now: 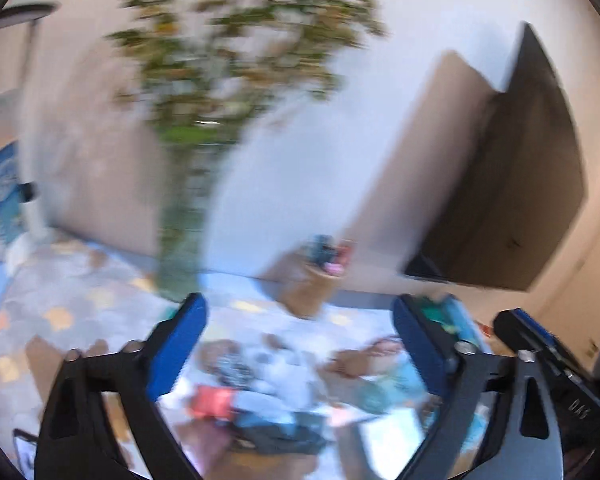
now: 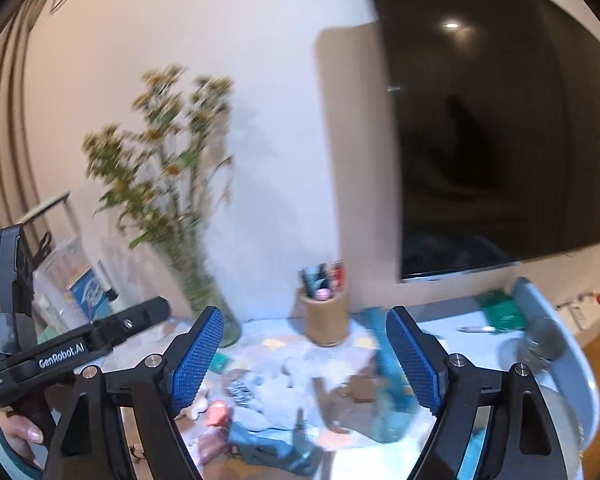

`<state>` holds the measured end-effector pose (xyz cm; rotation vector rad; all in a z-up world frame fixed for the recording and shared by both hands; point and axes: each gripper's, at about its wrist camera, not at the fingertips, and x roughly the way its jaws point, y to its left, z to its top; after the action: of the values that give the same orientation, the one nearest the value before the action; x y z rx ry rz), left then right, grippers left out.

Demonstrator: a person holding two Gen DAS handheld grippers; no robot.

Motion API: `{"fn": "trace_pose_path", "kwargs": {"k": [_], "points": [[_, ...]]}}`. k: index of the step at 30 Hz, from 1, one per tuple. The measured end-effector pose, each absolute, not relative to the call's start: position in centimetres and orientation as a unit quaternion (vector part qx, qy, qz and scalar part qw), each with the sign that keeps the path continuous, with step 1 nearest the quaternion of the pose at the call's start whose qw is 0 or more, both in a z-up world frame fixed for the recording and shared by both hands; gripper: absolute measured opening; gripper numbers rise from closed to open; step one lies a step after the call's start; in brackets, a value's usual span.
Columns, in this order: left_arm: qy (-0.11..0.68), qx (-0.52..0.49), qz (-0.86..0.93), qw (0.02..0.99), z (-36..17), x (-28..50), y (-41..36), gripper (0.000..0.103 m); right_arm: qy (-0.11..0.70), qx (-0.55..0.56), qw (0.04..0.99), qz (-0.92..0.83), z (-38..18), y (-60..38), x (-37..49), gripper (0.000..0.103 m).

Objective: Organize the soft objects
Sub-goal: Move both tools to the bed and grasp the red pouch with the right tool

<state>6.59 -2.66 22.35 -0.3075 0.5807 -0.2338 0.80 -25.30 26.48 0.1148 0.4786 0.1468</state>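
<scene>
A blurred heap of soft things (image 1: 276, 392) lies on the patterned tabletop: grey and white pieces, a red one (image 1: 214, 400), a dark blue one (image 1: 284, 432) and a teal one (image 1: 384, 388). The heap also shows in the right wrist view (image 2: 284, 400). My left gripper (image 1: 300, 344) is open and empty above the heap. My right gripper (image 2: 300, 352) is open and empty above the same heap. The left gripper's body (image 2: 72, 352) shows at the left of the right wrist view.
A glass vase of dried flowers (image 2: 208, 312) and a wooden pen cup (image 2: 326, 316) stand at the back by the wall. A dark screen (image 2: 500, 120) hangs on the right. A grey round rim (image 2: 568, 360) sits at right, a clear bag (image 2: 68, 280) at left.
</scene>
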Motion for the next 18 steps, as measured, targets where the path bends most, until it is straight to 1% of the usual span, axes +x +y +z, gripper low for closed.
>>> {"fn": "trace_pose_path", "kwargs": {"k": [1,4,7,9,15,18], "points": [[0.292,-0.150,-0.108,0.938,21.6,6.9,-2.0,0.102,0.240,0.052,0.966,0.078,26.0,-24.6,1.3,0.083],[0.348,-0.145,-0.074,0.923,17.5,7.4,-0.2,0.102,0.266,0.043,0.957,0.104,23.5,-22.4,3.9,0.084],[0.391,-0.157,-0.055,0.905,12.3,6.6,1.5,0.102,0.290,0.039,0.948,0.123,21.0,-20.8,5.6,0.084],[0.410,-0.161,-0.034,0.897,9.8,6.0,2.4,0.102,0.303,0.030,0.943,0.134,19.4,-19.9,6.3,0.084],[0.454,-0.176,-0.005,0.874,5.1,4.6,4.7,0.102,0.365,-0.030,0.918,0.151,13.7,-16.7,8.5,0.084],[0.469,-0.176,-0.005,0.865,3.9,3.5,5.3,0.102,0.392,-0.053,0.903,0.168,11.4,-15.6,8.9,0.084]]}}
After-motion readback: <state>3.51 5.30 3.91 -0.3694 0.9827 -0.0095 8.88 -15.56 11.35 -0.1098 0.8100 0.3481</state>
